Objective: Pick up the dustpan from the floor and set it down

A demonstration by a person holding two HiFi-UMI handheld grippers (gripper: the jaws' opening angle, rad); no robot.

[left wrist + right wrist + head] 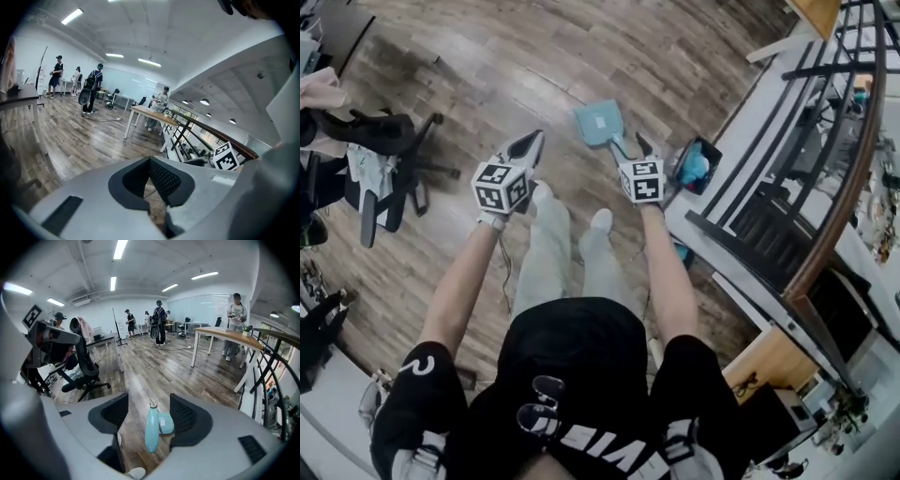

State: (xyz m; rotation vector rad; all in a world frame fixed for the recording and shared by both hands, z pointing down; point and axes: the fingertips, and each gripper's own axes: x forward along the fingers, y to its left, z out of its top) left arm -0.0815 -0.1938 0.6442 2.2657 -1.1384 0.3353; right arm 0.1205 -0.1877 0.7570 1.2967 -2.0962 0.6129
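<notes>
2 grippers hang low over the wooden floor. The light blue dustpan lies on that floor, its handle pointing back toward the right gripper. That gripper's jaws stand wide apart with the handle between them, and neither pad presses on it. The left gripper has its jaws together, with nothing in them. This looks like the reach for the pick-up. Next, the right jaws need to settle squarely around the handle and close firmly before any lift, since the pan end will likely sag.

black shirt, pale trousers, white socks
</notes>
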